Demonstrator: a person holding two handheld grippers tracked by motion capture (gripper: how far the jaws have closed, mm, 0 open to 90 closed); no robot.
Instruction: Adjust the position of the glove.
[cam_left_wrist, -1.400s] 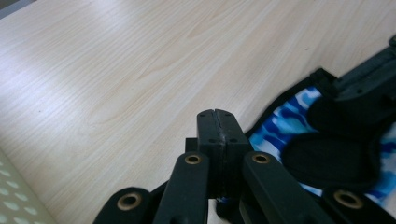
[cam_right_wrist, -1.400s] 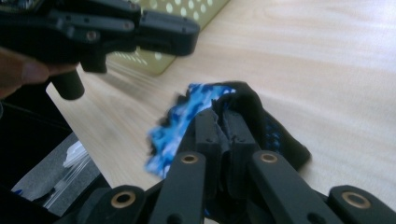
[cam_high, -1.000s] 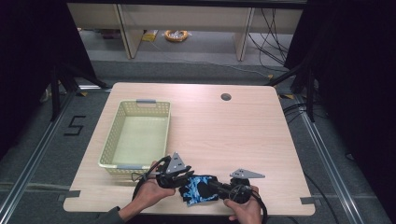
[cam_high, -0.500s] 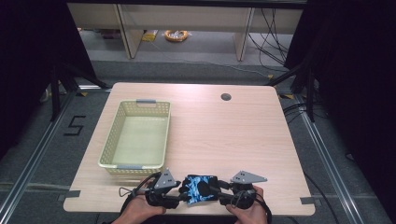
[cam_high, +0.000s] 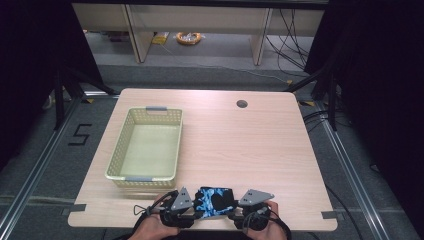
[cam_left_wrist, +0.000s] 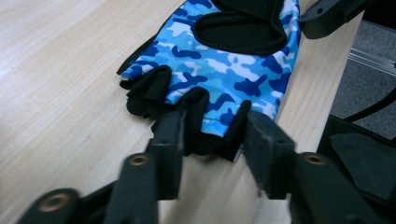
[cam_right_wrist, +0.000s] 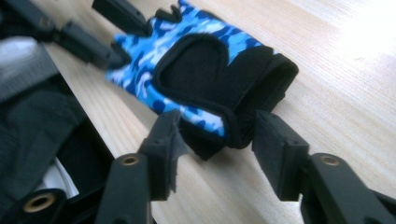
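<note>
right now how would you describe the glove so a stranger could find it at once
Start at the wooden table and go to its near edge, just right of the pale yellow basket. The fingerless glove lies flat there between the left gripper and right gripper; its blue camouflage print with black patches sets it apart.

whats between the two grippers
The blue camo glove lies flat between the left gripper and right gripper, seen in the high view.

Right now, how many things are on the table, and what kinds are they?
Glove, blue camouflage with black: 1
Basket, pale yellow-green: 1
Tools held in the hands, left tool and right tool: 2
Total: 4
</note>
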